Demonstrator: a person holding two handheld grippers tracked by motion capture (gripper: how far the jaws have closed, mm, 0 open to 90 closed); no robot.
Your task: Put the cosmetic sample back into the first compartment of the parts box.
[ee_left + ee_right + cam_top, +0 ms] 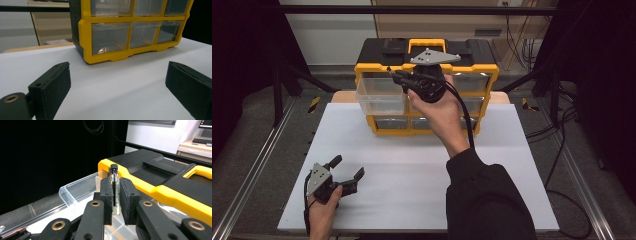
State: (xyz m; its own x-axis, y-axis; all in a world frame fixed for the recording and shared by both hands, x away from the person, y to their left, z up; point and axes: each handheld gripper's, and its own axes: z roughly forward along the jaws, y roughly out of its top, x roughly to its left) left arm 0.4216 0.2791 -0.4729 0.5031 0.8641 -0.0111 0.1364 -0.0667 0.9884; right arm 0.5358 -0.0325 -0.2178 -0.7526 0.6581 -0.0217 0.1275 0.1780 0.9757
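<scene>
Item: small glass vial (pixel 114 185) with a black cap, held upright between the pads of the right gripper (pixel 115 200). The jaws were closed on its sides, cap and neck standing clear above the pads. Position: above the pulled-out clear drawer (pixel 77 190) at the upper left of the organiser (pixel 427 90), beside its yellow frame.

Item: organiser, yellow frame, black top with yellow handle, clear drawers in rows; stood at the far middle of the white bench (pixel 412 175). The upper-left drawer (pixel 379 95) stuck out toward the person; the rest sat flush.

Item: right gripper (pixel 399 77), raised in front of the organiser's top row, cable trailing down along the forearm.

Item: left gripper (pixel 347 167), resting low over the near left of the bench, well apart from the organiser, jaws spread wide with nothing between them.
</scene>
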